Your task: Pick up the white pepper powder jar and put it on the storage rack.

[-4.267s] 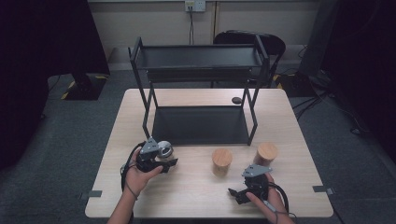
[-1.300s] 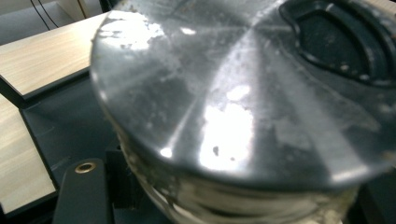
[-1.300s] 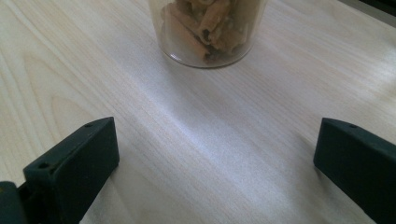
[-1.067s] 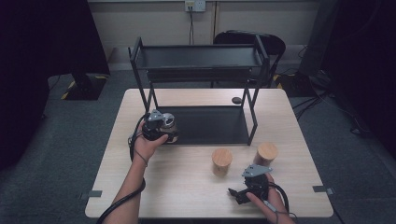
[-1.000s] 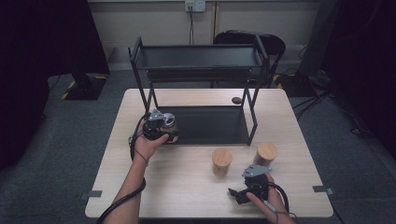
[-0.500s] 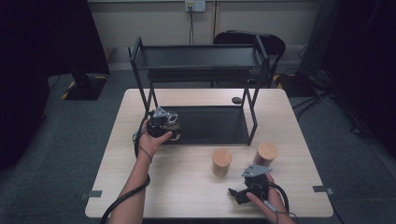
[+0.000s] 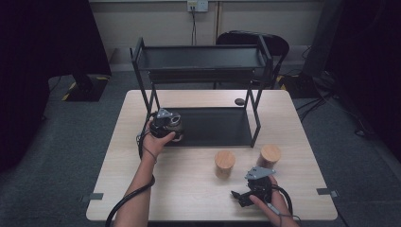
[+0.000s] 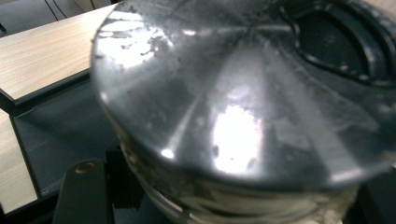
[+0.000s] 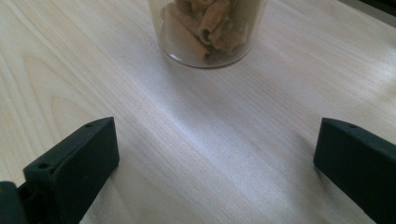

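Since the earliest frame, my left gripper [image 7: 172, 126] has travelled from the near left part of the table up to the black rack [image 7: 203, 57], carrying a jar with a shiny metal lid [image 8: 224, 107]. It now sits at the front left corner of the rack's lower shelf [image 7: 215, 126], beside the rack's front left leg. Its jaws are clamped on the jar; in the left gripper view the lid looms close, with the dark shelf and a strip of pale wood off to one side. My right gripper [image 7: 250, 191] has stayed put at the near right of the table.

That table [image 7: 189, 184] is light wood-grain laminate, standing on grey carpet, with a cream wall and a wall socket [image 7: 197, 5] behind the rack. Dark curtains flank both sides of the room, and a black chair [image 7: 274, 45] stands behind the rack's right end.

In front of the rack stand two jars with wooden lids: one [image 7: 224, 163] just ahead of its front right leg, another [image 7: 270, 156] further right. My right gripper rests on the wood near them, jaws spread wide and empty; in its own view a clear jar of pasta tubes [image 9: 210, 28] stands straight ahead. A small dark object [image 7: 239, 101] lies on the table by the rack's back right leg. The rack's upper shelf overhangs the lower shelf.
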{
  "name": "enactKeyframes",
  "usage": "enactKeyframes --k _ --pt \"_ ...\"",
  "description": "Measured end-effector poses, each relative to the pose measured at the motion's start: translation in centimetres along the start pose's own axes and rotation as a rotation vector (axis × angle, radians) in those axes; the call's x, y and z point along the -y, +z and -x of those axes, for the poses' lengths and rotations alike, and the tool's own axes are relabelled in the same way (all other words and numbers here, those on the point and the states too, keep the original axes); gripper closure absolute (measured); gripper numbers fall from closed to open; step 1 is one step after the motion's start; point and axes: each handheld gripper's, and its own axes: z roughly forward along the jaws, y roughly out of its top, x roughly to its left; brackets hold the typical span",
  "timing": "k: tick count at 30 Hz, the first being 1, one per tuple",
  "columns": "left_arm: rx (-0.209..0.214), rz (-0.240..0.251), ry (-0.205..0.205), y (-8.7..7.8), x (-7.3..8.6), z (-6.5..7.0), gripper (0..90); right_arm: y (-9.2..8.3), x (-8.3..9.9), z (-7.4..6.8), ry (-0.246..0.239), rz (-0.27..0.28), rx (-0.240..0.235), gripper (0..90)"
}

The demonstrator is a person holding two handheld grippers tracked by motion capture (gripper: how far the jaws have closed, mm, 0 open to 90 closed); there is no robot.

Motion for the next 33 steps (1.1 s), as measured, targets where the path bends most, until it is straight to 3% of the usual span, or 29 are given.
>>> enactKeyframes --k 5,9,33 --pt "-0.010 -0.010 -0.002 0.4 -0.1 0.0 30.7 0.0 0.0 0.0 0.000 0.000 0.000 0.0" --pt "-0.036 -0.006 -0.034 0.6 0.0 -0.4 30.7 0.0 0.0 0.0 0.000 0.000 0.000 0.0" --pt "-0.110 -0.040 -0.035 2.0 -0.3 -0.8 30.7 0.0 0.0 0.0 0.000 0.000 0.000 0.0"
